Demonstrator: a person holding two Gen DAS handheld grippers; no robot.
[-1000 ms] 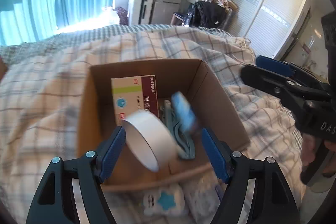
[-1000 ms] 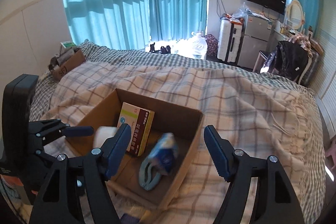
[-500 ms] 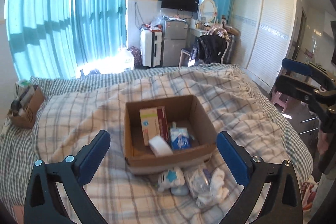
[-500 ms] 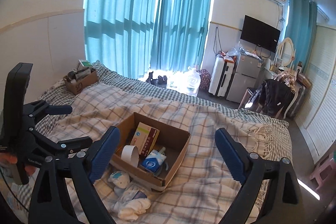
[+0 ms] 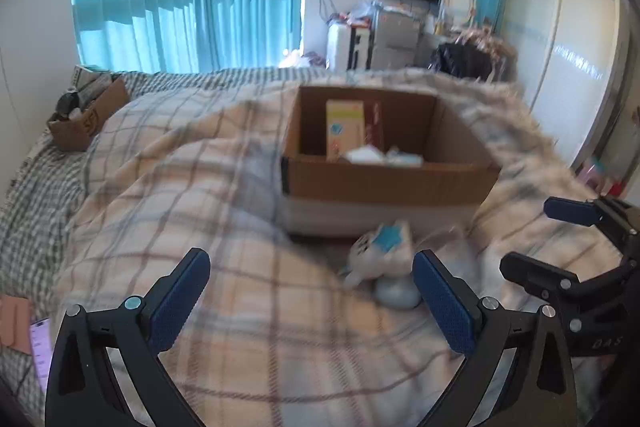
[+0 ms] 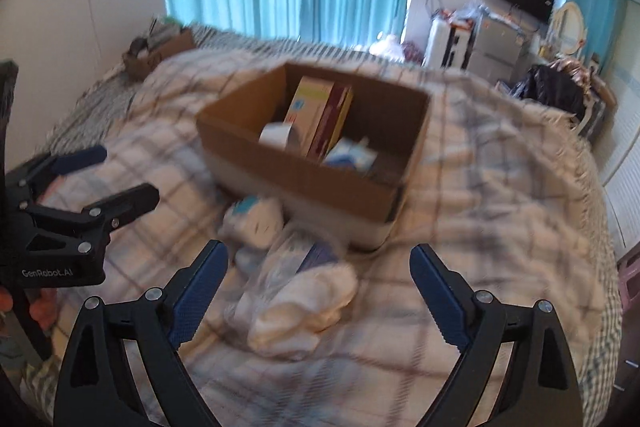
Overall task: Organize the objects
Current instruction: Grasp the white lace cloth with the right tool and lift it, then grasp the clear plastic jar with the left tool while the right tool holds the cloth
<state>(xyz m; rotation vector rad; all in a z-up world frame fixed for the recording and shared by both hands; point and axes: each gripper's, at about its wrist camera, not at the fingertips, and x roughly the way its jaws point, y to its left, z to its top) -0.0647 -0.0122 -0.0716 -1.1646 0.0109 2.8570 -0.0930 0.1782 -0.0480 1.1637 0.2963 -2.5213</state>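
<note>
- Cardboard box [image 6: 316, 163] sits on the plaid blanket [image 5: 224, 235], at about 12 o'clock from both tools.
- Inside we count a medicine carton [image 6: 314, 113] standing on end, a white tape roll [image 6: 276, 135] at its 8 o'clock, and a blue-and-white packet [image 6: 352, 157] toward 4 o'clock. Those look sorted.
- Outside the near wall, touching or nearly touching the box: a white pouch with a blue patch [image 6: 256, 217], and at its 5 o'clock a clear plastic bag of white items [image 6: 300, 291]. We judge these are what is left.
- Frames are motion-blurred; finer labels unreadable.
- Right gripper [image 6: 318, 291] is spread wide, empty, the plastic bag lying between its blue pads.
- Left gripper [image 5: 312, 301] is also wide and empty; the white pouch lies just beside its right-hand pad, at about 1 o'clock.
- Second small box [image 5: 86, 119] of odds and ends sits far off at 10 o'clock, near the wall.
- Estimate: well past halfway, two pickups remaining.
</note>
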